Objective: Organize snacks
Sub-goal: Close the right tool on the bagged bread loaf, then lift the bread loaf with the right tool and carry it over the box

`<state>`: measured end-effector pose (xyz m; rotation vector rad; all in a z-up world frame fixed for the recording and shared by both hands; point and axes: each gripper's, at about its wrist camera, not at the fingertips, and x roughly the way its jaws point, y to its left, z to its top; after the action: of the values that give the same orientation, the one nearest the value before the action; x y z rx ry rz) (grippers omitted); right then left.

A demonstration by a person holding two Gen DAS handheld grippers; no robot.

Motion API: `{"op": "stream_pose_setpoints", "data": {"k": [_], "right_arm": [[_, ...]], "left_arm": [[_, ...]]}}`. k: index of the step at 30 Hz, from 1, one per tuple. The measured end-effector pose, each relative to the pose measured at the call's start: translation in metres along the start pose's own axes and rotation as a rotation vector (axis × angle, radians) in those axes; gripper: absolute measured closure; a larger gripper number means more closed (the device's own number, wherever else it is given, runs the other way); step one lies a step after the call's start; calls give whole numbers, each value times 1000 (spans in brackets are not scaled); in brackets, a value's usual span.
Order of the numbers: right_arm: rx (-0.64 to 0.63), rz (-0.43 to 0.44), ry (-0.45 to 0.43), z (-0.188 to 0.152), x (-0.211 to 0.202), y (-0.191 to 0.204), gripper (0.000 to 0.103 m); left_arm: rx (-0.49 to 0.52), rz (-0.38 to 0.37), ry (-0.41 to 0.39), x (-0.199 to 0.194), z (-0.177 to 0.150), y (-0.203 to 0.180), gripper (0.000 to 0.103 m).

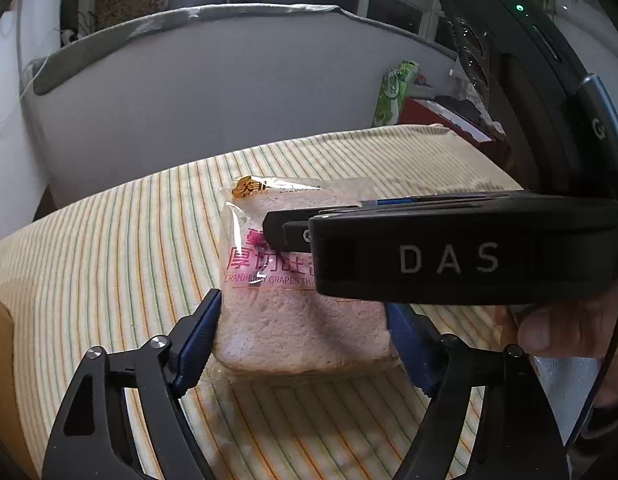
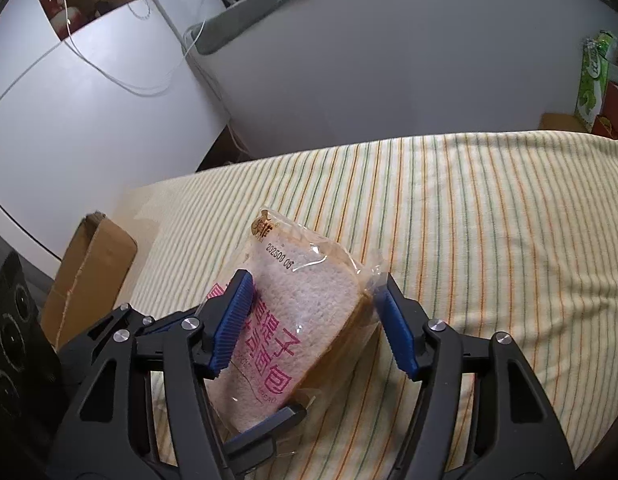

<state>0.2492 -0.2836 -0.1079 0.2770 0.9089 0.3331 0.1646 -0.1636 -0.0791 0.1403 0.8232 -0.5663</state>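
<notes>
Left wrist: left tool point(image 1: 301, 320) clamps bread pack point(image 1: 293, 320) | right wrist: right tool point(image 2: 313, 320) apart, cardboard box point(image 2: 93, 272).

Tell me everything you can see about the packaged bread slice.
The bread packet is a thick pale slice with a tan crust, sealed in clear crinkly plastic printed with pink lettering, a gold logo and a date stamp. It lies on the striped cloth. The left tongs and the right tongs both straddle it; whether the pads press on it is unclear.
</notes>
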Motion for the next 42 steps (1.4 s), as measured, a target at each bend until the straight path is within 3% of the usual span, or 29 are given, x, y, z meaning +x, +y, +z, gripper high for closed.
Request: {"op": "stream_pose_setpoints", "data": {"k": [7,14,23,34,42], "right_arm": [[-19,2,-70,7,-43,9,38],[-84,-13,-172,23,-110,43,38],[-107,-18,-183,-4,-153,70,38],[-191,-1,-144,-29,-146,153,38],[-341,91,-106,-28,-100,275,38]], "left_arm": [[38,23,-52,-23,2,-6,24],[82,47,-161,-78,27,-24,24],[88,54,-216,-125,19,-41,24],[26,84,-247,-171,-25,-23,24],[-90,178,-296,-223,-61,56,24]]}}
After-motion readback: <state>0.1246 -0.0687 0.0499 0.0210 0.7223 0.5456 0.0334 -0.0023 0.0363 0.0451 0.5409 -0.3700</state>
